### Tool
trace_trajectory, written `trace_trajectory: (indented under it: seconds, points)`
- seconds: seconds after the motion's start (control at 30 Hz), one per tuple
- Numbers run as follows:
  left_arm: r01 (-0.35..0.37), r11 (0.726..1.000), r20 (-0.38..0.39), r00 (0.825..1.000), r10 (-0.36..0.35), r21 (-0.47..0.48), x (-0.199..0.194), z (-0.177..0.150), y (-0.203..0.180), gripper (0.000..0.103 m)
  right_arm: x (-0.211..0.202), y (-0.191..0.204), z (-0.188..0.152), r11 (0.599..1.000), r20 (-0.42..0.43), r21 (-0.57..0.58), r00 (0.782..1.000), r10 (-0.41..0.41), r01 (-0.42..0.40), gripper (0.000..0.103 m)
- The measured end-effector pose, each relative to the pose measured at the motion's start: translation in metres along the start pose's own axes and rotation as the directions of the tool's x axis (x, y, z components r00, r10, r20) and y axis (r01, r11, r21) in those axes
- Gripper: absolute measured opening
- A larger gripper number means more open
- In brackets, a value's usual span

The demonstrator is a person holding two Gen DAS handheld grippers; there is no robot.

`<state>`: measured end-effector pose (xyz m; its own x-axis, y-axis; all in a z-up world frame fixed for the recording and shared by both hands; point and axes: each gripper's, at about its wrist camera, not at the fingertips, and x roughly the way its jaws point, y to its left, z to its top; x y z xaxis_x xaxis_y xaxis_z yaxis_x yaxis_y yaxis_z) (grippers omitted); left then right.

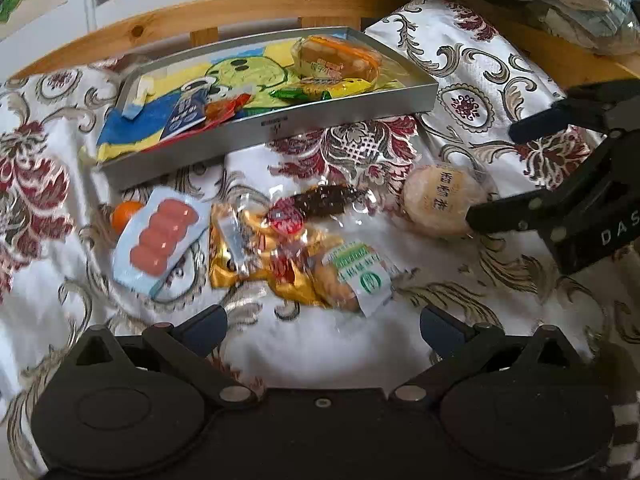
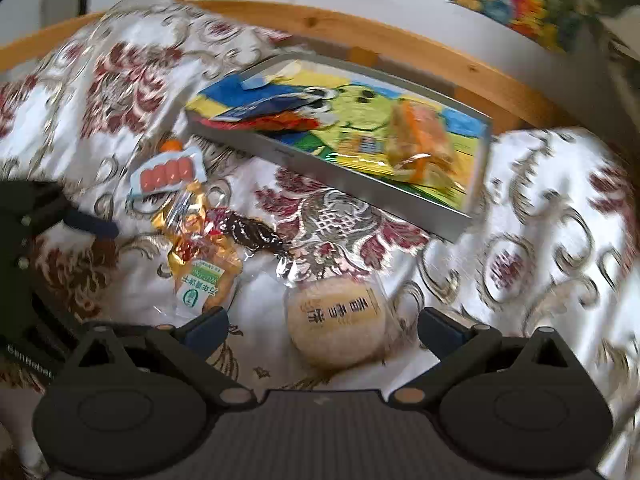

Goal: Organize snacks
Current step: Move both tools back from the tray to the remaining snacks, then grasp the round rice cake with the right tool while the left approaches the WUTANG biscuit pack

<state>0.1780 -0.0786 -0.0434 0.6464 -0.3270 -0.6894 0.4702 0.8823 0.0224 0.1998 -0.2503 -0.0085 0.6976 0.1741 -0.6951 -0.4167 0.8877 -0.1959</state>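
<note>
Several wrapped snacks lie loose on the patterned cloth (image 1: 360, 360) ahead of both grippers. The right gripper (image 2: 323, 326) has its jaws spread wide and grips nothing; the round pale cake (image 2: 336, 320), sealed in clear wrap, sits between its two fingers, closer to the left one, and whether it touches either I cannot tell. In the left wrist view that same cake (image 1: 438, 200) lies far right, with the lower finger of the right gripper (image 1: 492, 172) at its edge.

The left gripper (image 1: 323, 326) is also wide open and empty, hovering over bare cloth. Just ahead of it lies a heap: a clear bag of biscuits with a green label (image 1: 356, 276), a gold wrapper (image 1: 240, 264) and a dark brown snack (image 1: 324, 200) behind them. To the left of the heap sits a blue pack of pink sausages (image 1: 160, 236), partly covering a small orange ball (image 1: 125, 213).

Farther ahead stands the grey metal tray (image 1: 280, 126), its floor covered by a bright cartoon drawing. Inside are an orange-wrapped bun (image 1: 340, 60), a yellow-green packet (image 1: 316, 90), a dark blue sachet (image 1: 186, 112) and a red packet (image 1: 224, 108). A wooden rail (image 1: 240, 12) runs behind the tray.
</note>
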Motion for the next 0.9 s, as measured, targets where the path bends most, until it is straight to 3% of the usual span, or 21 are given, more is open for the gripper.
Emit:
trace_trajectory:
  seconds: [0.27,0.63,0.9]
  points:
    - [0.025,0.999,0.006,1.000,-0.025,0.024,0.026,0.002,-0.005,0.102,0.038,-0.012,-0.008,0.999,-0.060,-0.038,0.998,0.012,-0.014,0.103]
    - [0.023,0.999,0.009,1.000,-0.023,0.043,0.037,0.003,-0.014,0.102,0.060,-0.010,-0.010,0.996,-0.057,-0.088,0.998,0.009,-0.014,0.103]
    - [0.044,0.999,0.013,0.999,-0.044,-0.002,0.038,0.004,-0.011,0.091,0.058,-0.011,-0.007,0.996,-0.036,-0.087,0.999,0.021,-0.024,0.096]
